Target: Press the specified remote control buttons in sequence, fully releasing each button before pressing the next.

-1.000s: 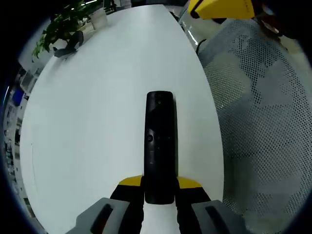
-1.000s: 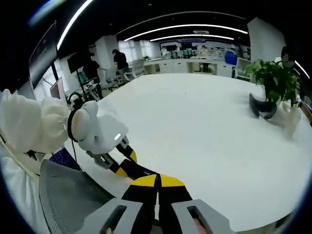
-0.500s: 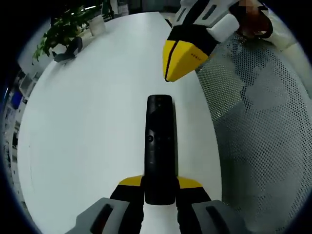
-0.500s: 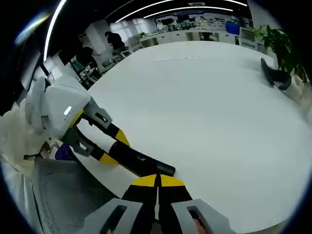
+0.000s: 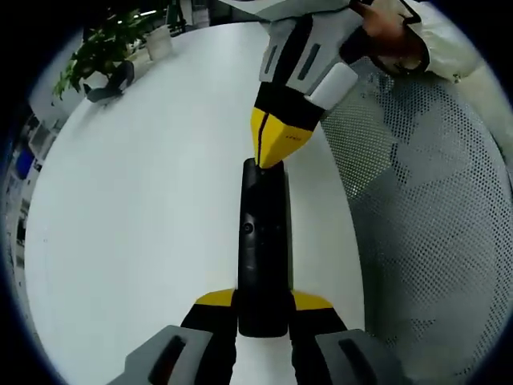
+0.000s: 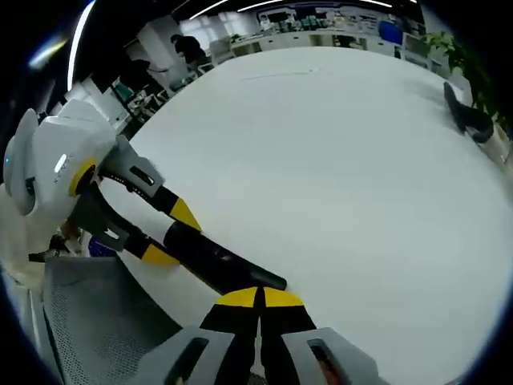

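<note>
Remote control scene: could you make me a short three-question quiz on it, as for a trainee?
1. True or false: the left gripper holds the black remote control by its near end.
2. Where do the right gripper's closed yellow tips sit? A) at the remote control's far end B) beside the potted plant C) on the mesh chair
3. Fill in: the remote control is held above a white ____.

Key: 1 true; 2 A; 3 table.
</note>
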`<state>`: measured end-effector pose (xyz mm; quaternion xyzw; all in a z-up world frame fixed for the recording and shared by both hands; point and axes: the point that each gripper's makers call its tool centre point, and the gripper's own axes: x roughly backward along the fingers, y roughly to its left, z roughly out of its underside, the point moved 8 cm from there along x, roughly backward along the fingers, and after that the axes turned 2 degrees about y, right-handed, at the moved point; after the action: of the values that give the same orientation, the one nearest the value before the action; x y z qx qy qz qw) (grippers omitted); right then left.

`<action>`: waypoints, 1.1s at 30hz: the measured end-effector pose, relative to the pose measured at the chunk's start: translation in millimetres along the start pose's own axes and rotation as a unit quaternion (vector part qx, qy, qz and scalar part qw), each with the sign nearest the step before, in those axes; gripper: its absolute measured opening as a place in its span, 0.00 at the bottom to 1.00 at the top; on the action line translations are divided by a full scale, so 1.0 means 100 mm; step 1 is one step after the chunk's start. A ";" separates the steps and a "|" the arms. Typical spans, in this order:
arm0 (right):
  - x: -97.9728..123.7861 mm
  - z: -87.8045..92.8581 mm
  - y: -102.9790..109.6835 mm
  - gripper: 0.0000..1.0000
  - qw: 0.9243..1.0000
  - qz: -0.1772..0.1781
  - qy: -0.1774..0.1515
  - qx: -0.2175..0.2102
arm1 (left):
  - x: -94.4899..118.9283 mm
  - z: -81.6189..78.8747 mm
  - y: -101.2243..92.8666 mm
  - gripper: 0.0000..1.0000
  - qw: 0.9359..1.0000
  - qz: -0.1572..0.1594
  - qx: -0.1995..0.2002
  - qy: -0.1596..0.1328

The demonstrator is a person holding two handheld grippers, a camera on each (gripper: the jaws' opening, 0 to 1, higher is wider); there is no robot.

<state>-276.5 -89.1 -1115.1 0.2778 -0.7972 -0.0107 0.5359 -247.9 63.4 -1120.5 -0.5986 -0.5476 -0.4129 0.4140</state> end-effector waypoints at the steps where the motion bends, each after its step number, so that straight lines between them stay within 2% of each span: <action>1: 0.00 0.00 0.00 0.00 1.000 0.001 0.004 -0.001 | 0.00 0.00 0.00 0.22 1.000 0.001 0.000 -0.002; 6: -0.01 -0.01 0.00 0.00 1.000 0.005 0.009 -0.025 | 0.00 0.00 0.00 0.22 1.000 -0.002 0.004 -0.005; 10: 0.00 0.01 0.01 0.00 0.999 0.012 -0.003 -0.037 | 0.00 0.05 0.00 0.22 1.000 -0.002 0.009 -0.029; 14: 0.00 0.01 0.00 0.00 0.997 0.011 -0.007 -0.082 | 0.00 0.07 0.00 0.22 0.999 -0.001 0.008 -0.047; 21: 0.01 0.03 0.00 0.00 0.995 0.006 -0.020 -0.100 | 0.00 0.05 -0.01 0.22 0.999 -0.003 0.003 -0.040; 23: 0.02 0.02 -0.01 0.00 0.993 0.000 -0.019 -0.119 | 0.00 0.05 -0.01 0.22 0.999 -0.003 0.003 -0.041; 33: -0.01 -0.02 0.07 0.00 0.994 -0.006 -0.007 -0.104 | 0.00 0.05 -0.01 0.22 0.999 -0.002 -0.001 -0.038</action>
<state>-277.8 -82.5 -1112.8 0.2248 -0.7938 -0.0988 0.5564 -248.6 68.1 -1122.3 -0.6127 -0.5638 -0.3915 0.3916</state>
